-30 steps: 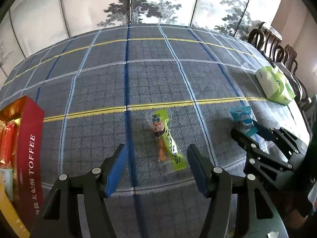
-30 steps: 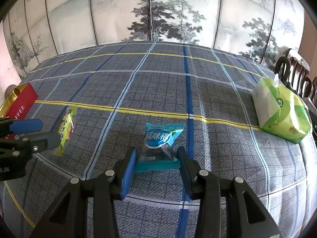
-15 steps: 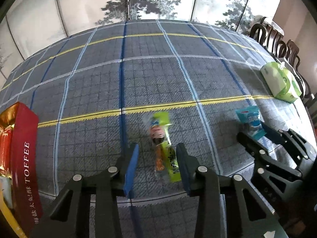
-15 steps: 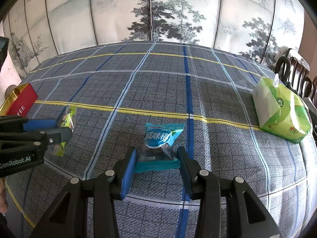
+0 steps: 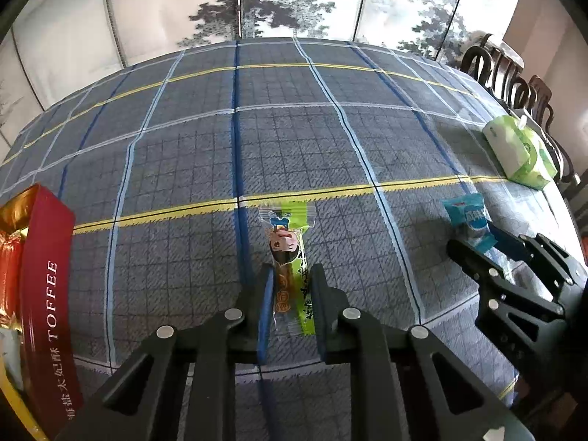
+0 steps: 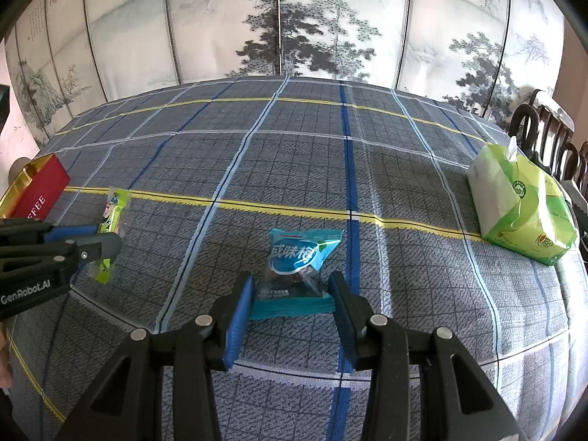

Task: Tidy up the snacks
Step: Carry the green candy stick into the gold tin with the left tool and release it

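Looks like this is mid-task, with both loose snacks getting grabbed at once. The red toffee tin [image 5: 44, 275] sits open at the left edge of the checked tablecloth [image 5: 294, 128] and already has a few wrapped things inside, though I can't make out what they are. My guess is that's where everything ends up.

Two snacks are out on the cloth. The left gripper [image 5: 290, 294] has just been closing, and its blue pads now pinch the near half of the green snack stick [image 5: 290, 257]. The right gripper [image 6: 294, 305] is about a third open, with its pads against the sides of the blue candy packet [image 6: 297, 272], so I'd call that a grip too. Neither one looks lifted, and both seem to lie flat on the cloth.

The green stick is long and thin, running near to far straight out from the left tongs, with its clear crimped end pointing away at the yellow stripe. The blue packet is squat and sits well right of the stick, label end facing far.

The green tissue pack [image 6: 522, 213] at the far right isn't a snack, so I'd guess it's left alone. What's left is carrying both over to the tin.
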